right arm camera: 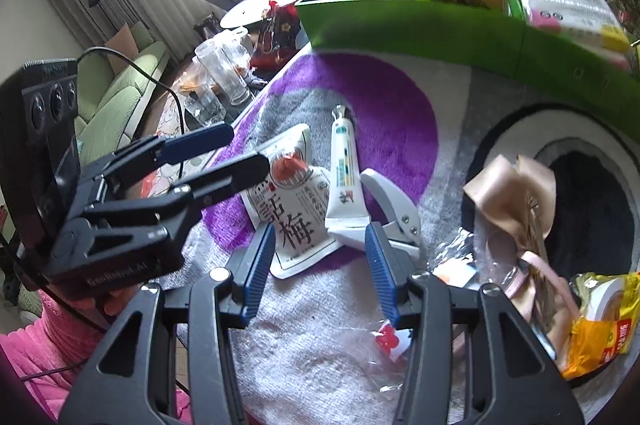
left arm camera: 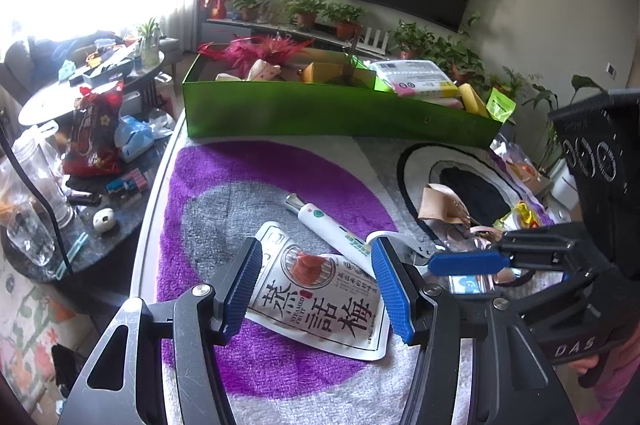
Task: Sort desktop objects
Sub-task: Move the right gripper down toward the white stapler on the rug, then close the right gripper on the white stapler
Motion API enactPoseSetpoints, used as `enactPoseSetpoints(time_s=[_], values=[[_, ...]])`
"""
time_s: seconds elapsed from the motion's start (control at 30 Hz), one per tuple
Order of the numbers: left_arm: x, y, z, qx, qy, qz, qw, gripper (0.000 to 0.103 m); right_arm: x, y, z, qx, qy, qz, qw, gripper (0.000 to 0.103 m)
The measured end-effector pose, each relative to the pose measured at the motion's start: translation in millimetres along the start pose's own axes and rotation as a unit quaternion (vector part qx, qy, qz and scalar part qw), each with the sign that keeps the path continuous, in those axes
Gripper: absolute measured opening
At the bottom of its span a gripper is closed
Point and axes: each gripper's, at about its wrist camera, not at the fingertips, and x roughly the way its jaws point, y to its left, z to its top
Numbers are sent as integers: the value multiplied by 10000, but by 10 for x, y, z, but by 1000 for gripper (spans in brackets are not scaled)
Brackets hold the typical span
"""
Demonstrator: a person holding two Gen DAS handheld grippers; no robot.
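We see a shaggy mat (left arm camera: pixel 280 161) of purple, grey and white rings covering the table, with a long green box (left arm camera: pixel 320 113) along its far edge, its glossy wall hiding most of what it holds. On the mat, near the middle, lies a flat, glossy snack pouch (left arm camera: pixel 320 301) printed with large black characters; its long axis runs from far left to near right in the left wrist view. Just beyond it a slim white tube (left arm camera: pixel 324 225) lies on the same slant, silver cap toward the far left, its flat crimped end overlapping the pouch in the right wrist view. A white metal tool (right arm camera: pixel 394 209) sits just right of the tube (we cannot tell what it is).

The left gripper (left arm camera: pixel 316 285) hangs over the pouch, its ribbed blue pads apart and holding nothing. The right gripper (right arm camera: pixel 320 265) is likewise spread and empty above the tube's crimped end. At the right, crumpled tan paper (right arm camera: pixel 516 193) and a yellow packet (right arm camera: pixel 600 321) are partly cut off.
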Motion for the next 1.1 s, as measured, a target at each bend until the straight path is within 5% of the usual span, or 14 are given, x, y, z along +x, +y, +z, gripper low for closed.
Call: enactPoseSetpoints(time_s=[0.37,0.53,0.67,0.93,1.0,1.1], values=[[21,-19,-49,6,50,22,10000,57,127,-202,-112,457,603,-383,9964,50],[73,-56,-55,41,94,16,9999,57,112,-344,-107,441,439,-888,9941,48],[113,-81,-27,51,95,-26,9999,57,87,-436,-58,565,344,-869,9940,47],[199,-110,16,46,163,-12,9999,57,69,-602,149,308,-68,-1907,9811,48],[202,-108,26,29,150,-20,9999,57,57,-666,206,513,-29,-1789,9825,49],[189,-94,53,25,81,-56,9999,57,13,-622,180,884,51,-962,9914,50]])
